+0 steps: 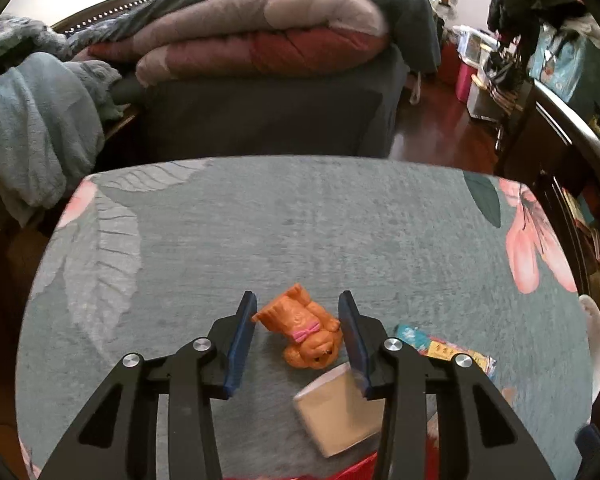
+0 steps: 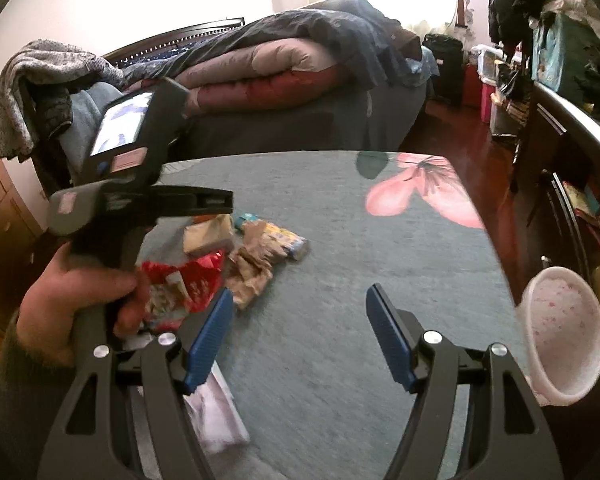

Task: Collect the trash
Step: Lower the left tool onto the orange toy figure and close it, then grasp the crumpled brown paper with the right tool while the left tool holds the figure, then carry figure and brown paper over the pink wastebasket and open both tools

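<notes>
From the left wrist, the left tongs [image 1: 297, 312] stand open around a glossy orange plastic dog figurine [image 1: 304, 330] lying on the teal flower-printed cloth desk [image 1: 260, 220], its long axis running from 11 to 5 o'clock, head nearest the camera. A tan boxy packet [image 1: 338, 412] lies at 5 o'clock. From the right wrist, the right tongs [image 2: 300, 320] gape, holding nothing; crinkled red foil wrapper [image 2: 188, 284] and brown crumpled paper [image 2: 252, 272] sit at 10 o'clock, a pink speckled plastic bin [image 2: 560, 328] at 3 o'clock.
</notes>
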`<state>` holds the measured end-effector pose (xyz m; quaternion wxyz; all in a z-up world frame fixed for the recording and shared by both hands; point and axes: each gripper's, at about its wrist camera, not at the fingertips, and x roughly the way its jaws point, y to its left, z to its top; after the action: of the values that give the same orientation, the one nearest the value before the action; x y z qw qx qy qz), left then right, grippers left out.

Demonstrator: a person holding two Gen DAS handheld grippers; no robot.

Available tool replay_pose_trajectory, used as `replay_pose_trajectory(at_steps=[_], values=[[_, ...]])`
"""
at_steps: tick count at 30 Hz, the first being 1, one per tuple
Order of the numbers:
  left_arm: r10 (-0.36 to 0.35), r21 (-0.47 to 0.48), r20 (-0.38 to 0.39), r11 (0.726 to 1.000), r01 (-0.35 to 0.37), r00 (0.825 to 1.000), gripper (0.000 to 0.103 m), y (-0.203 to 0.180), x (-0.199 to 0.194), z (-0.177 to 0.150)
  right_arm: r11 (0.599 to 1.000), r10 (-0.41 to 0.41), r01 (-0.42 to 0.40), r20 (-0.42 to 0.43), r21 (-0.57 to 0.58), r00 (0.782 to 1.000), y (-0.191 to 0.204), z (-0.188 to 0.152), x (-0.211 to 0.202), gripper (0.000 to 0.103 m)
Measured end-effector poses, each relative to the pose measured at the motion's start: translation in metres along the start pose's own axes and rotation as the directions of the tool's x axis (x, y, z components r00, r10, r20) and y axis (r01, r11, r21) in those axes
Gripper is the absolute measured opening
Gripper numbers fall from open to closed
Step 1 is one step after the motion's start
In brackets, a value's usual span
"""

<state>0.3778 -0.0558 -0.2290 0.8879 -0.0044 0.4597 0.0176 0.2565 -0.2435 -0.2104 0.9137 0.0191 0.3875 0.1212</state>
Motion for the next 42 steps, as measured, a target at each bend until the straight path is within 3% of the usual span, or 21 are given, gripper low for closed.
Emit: replay_pose_trajectory(at_steps=[6,12,14,17,19,30,42], values=[[0.003,-0.018,0.056,1.0,-0.002,0.998,0.043,0.025,-0.027,0.003,1.0,-0.017,0.017,-0.015,0.009,1.0,0.014,0.016,0.03,0.069],[-0.006,-0.007,0.085,1.0,0.006,0.996,0.043,0.034,-0.039,0.002,1.0,-0.023,0.024,-0.076,0.011,0.997,0.023,0.027,0.062,0.048],[-0.016,-0.01,0.09,1.0,0.017,0.996,0.043,0.038,-0.041,0.0,1.0,-0.011,0.012,-0.098,0.012,0.995,0.023,0.027,0.07,0.035],[-0.024,-0.013,0.093,1.0,0.025,0.995,0.043,0.04,-0.043,-0.001,1.0,0.009,-0.009,-0.099,-0.001,0.995,0.028,0.027,0.07,0.019],[-0.028,-0.017,0.092,0.999,0.03,0.995,0.043,0.042,-0.044,-0.002,1.0,-0.005,0.003,-0.087,-0.025,0.996,0.033,0.027,0.066,0.015],[-0.027,-0.043,0.103,0.999,0.031,0.994,0.043,0.053,-0.061,-0.01,1.0,-0.004,0.004,-0.035,0.001,0.999,0.021,0.017,0.029,0.013],[-0.078,-0.061,0.136,0.994,0.087,0.988,0.043,0.051,-0.102,-0.028,0.997,0.0,-0.003,0.039,0.075,0.999,-0.007,-0.007,-0.031,0.013]])
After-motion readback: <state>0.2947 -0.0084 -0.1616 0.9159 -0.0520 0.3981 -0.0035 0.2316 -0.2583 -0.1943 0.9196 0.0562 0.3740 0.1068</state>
